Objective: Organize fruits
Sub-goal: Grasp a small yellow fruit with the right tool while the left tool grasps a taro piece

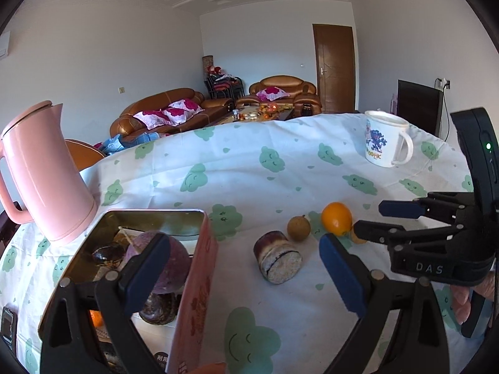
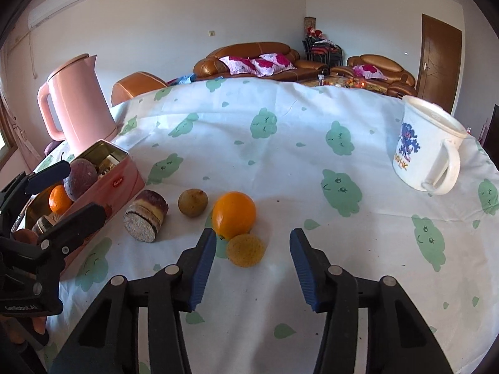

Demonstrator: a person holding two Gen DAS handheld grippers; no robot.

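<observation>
Blue-padded fingers of the right gripper (image 2: 252,265) sit nearest the lens, jaws partly apart with nothing between the pads. Small yellow fruit (image 2: 245,250) lies on the cloth just ahead of the gap, closer to the left-hand pad, touching or nearly touching the orange (image 2: 234,215) behind it. Brown round fruit (image 2: 192,202) and the cut cane piece (image 2: 146,220) sit further left, toward the pink tin (image 2: 123,184).

Left gripper (image 1: 243,268) jaws stand wide, holding nothing. One finger hangs over the open tin, in front of the purple fruit (image 1: 168,265) already lying in it; the other is out over the cloth. Cane piece shows in the gap between them but further off, untouched. A small orange fruit (image 2: 59,198) is also in the tin.

My read: partway through. Several fruits are binned, four items still on the cloth. Step in hand looks like the right side lining up on the yellow fruit.

Next move needs the gap centred on it, shifting slightly left, then down and forward. Risk: left pad nudges the orange and sets it rolling.
</observation>
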